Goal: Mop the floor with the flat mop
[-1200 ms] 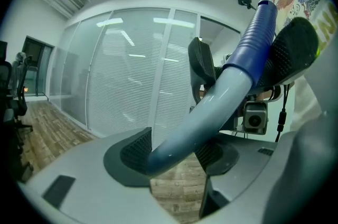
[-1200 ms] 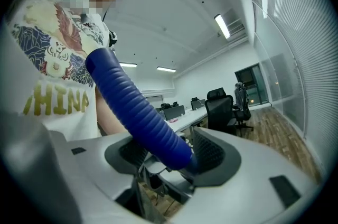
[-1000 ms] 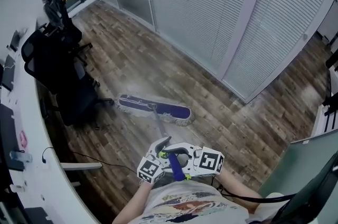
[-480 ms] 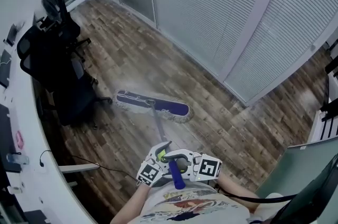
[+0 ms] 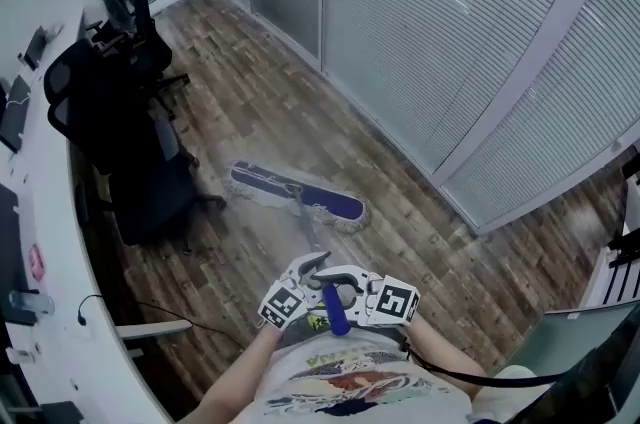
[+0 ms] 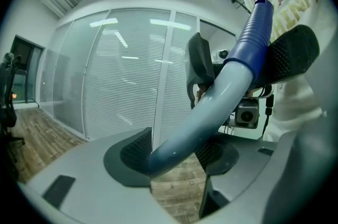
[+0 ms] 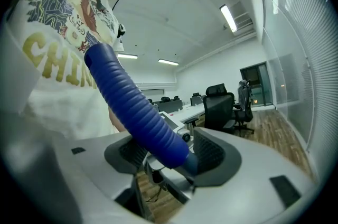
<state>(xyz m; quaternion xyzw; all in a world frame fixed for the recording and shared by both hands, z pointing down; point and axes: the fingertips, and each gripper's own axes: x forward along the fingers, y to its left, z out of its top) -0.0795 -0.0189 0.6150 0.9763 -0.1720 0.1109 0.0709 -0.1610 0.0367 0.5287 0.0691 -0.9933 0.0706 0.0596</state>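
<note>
right hand-held gripper (image 7: 170,158) clamped on ribbed blue mop handle (image 7: 134,109), printed white shirt (image 7: 50,67) behind, black office chairs (image 7: 219,106) beyond

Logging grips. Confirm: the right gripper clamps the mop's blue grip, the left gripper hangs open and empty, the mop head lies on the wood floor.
The left gripper is not open: the left gripper view shows its jaws shut on the mop handle below the blue grip. The right gripper clamps that grip; the mop head lies on the wood floor.
</note>
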